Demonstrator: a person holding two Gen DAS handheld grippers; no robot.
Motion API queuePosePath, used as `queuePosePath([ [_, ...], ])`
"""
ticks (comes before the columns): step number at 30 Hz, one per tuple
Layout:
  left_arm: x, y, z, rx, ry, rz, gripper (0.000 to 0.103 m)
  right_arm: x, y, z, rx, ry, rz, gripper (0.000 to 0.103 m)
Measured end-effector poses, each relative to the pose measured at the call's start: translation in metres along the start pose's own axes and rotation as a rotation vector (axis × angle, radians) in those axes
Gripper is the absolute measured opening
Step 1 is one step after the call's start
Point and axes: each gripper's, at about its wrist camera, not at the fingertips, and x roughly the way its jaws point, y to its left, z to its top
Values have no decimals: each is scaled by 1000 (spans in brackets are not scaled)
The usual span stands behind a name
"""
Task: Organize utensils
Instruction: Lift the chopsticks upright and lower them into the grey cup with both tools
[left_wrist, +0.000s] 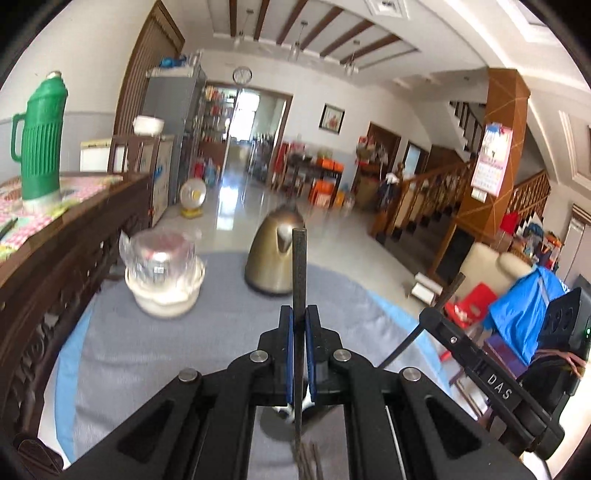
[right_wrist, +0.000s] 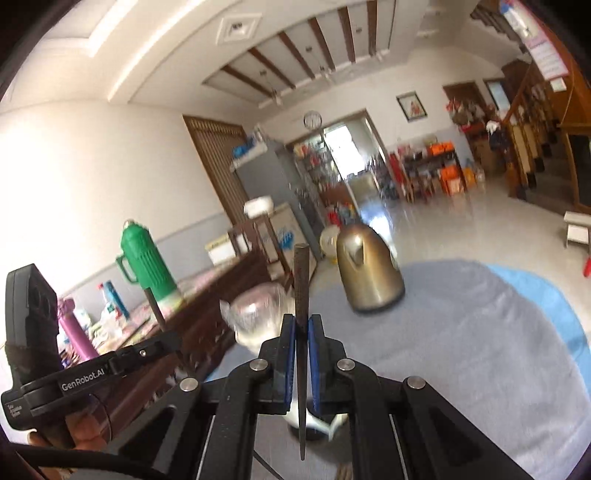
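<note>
— Grey cloth (left_wrist: 155, 343) covers the round table, with a blue edge showing. What does each hand have?

— Each gripper is clamped on one dark chopstick. The left gripper (left_wrist: 299, 354) pinches its chopstick (left_wrist: 298, 280) between the blue pads, the stick standing nearly upright, its long axis running up past the brass kettle (left_wrist: 275, 254). The right gripper (right_wrist: 302, 363) holds its own chopstick (right_wrist: 301, 291) the same way.

— Where would they go?

— I judge the likely target to be the small white holder (right_wrist: 317, 424) on the cloth just below the right gripper; more dark sticks (left_wrist: 306, 458) lie at the bottom edge of the left view. Both held sticks point tip-down toward it, and neither hand looks clearly nearer.

— Anything else nearby?

— A plastic-wrapped jar (left_wrist: 162, 273) beside the kettle, a green thermos (left_wrist: 40, 140) on the wooden sideboard, and a tiled hall beyond with a staircase.
</note>
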Motion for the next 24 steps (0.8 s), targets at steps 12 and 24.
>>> queuePosePath([
  [12,33,3,2,-22,-80,31,7,28,11,17,-19,-69,-50,7],
  [24,58,15,-16,-44,-5,68,7,36,-8,40,44,-120,-84,7],
])
